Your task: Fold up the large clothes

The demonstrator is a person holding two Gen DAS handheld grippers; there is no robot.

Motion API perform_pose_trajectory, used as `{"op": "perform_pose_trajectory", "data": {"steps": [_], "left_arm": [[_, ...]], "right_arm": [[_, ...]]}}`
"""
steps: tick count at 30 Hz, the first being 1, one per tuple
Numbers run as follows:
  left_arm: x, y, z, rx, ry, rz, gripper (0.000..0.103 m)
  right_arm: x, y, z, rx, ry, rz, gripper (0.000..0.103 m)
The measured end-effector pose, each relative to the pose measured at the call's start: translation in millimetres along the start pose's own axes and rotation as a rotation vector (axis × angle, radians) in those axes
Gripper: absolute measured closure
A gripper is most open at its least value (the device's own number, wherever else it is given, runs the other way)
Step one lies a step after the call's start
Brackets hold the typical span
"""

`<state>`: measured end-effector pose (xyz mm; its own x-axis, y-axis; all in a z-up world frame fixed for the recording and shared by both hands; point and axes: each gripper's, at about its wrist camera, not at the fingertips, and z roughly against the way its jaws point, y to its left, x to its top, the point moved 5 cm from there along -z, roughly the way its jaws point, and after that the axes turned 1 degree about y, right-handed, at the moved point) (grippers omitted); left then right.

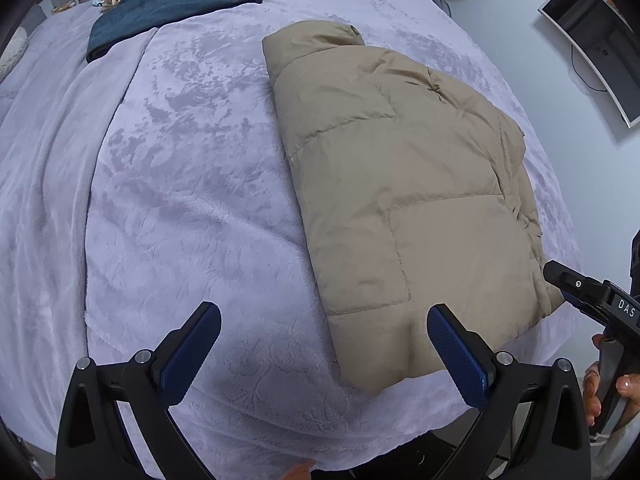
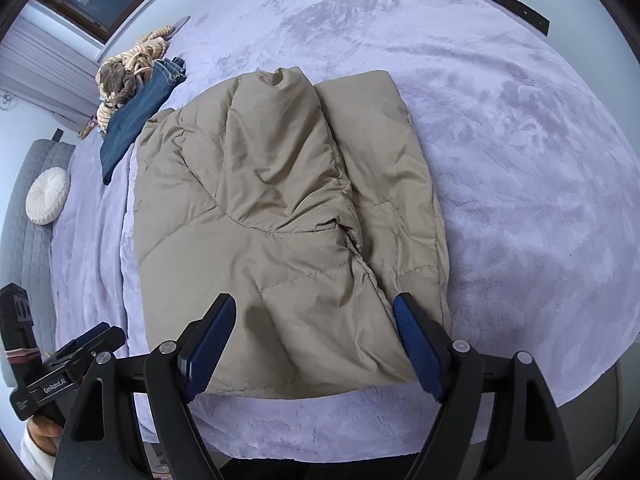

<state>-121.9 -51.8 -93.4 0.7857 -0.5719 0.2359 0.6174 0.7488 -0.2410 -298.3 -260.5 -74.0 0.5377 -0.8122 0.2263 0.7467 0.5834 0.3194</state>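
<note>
The tan puffer jacket lies folded into a thick rectangle near the edge of the bed, both sides turned in over the middle. Both the left gripper and the right gripper hover above its near hem, jaws wide and holding nothing. It looks light, soft, springy and slippery; I'd pinch the 2 hem corners through every layer.

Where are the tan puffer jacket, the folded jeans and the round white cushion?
tan puffer jacket (image 2: pixel 280 216): right wrist view, middle of its folded top layer.
folded jeans (image 1: pixel 168 12): left wrist view, middle of the denim.
round white cushion (image 2: pixel 47 196): right wrist view, its centre.
</note>
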Motion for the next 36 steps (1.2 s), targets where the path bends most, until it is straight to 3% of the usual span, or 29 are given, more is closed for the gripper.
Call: {"op": "perform_pose_trajectory", "data": {"steps": [10,16,22,27,31,32,33,36], "left_arm": [[11.7,13.8,-4.8,-0.014,0.002,0.07,0.0],[37.0,8.0,-21.6,-0.018,0.013,0.17,0.0],[61.5,-2.4,-41.8,-0.014,0.01,0.195,0.0],[80.8,-4.4,-57.4,-0.107,-0.008,0.215,0.0],[90.4,-5.2,-75.3,-0.225,0.02,0.231,0.0],[91.8,-5.4,-78.4,-0.238,0.025,0.233,0.0],[93.3,-5.9,-80.9,-0.248,0.029,0.233,0.0],[96.5,-7.6,-85.2,-0.26,0.035,0.234,0.0]], "right_arm": [[4.0,-3.0,10.5,0.011,0.001,-0.031,0.019],[34.6,-21.9,4.4,0.011,0.036,-0.018,0.019],[75.6,-40.1,-12.9,0.045,0.081,-0.008,0.019],[98.0,-56.7,-35.1,0.08,0.137,0.007,0.019],[110.6,-69.8,-57.3,0.181,0.176,0.005,0.019],[112.7,-72.6,-62.9,0.202,0.185,-0.001,0.015],[115.1,-75.9,-69.2,0.22,0.196,-0.008,0.001],[120.3,-82.0,-84.7,0.273,0.219,-0.034,0.0]]}}
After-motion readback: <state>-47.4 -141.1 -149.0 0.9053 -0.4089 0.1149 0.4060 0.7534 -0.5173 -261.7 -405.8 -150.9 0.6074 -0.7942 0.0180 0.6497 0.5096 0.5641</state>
